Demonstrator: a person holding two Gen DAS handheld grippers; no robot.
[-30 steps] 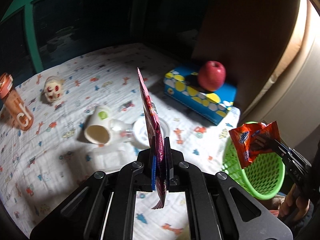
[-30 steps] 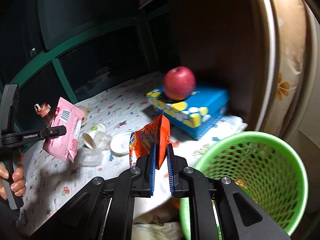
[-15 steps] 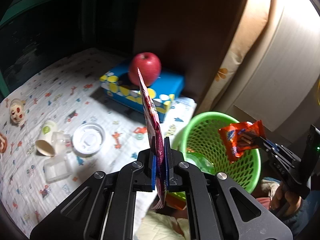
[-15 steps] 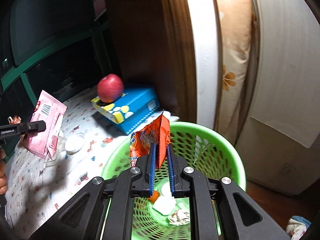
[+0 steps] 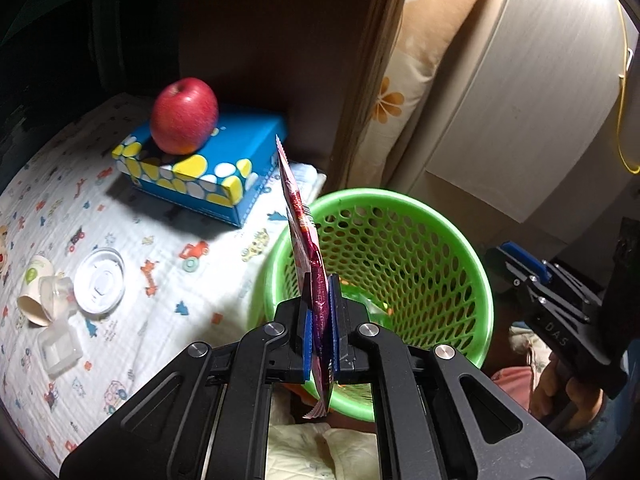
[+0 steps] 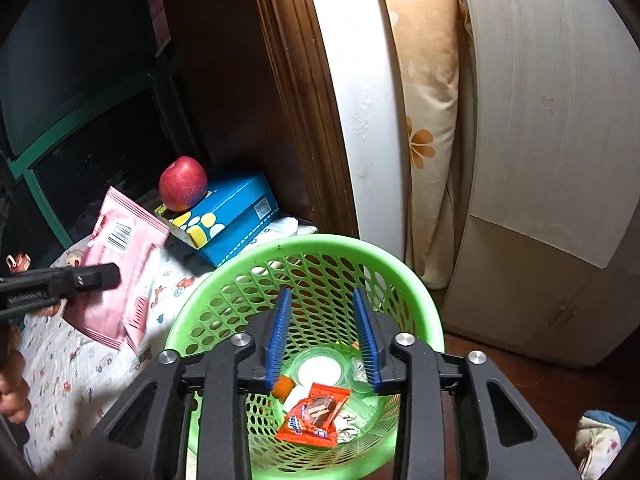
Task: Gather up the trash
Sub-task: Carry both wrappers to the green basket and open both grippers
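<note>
— Where's the orange wrapper?
— Lying at the bottom of the green basket; the right gripper hangs released above it.
— And the left gripper?
— Clenched on the pink packet, edge-up just beside the basket's rim.

Both views are dim, with black fisheye corners and lines bowed toward the edges. Light falls from the upper right, brightening the pale wall. The box casts a hard shadow on the bed. The bed's left side is slightly blurred.
</note>
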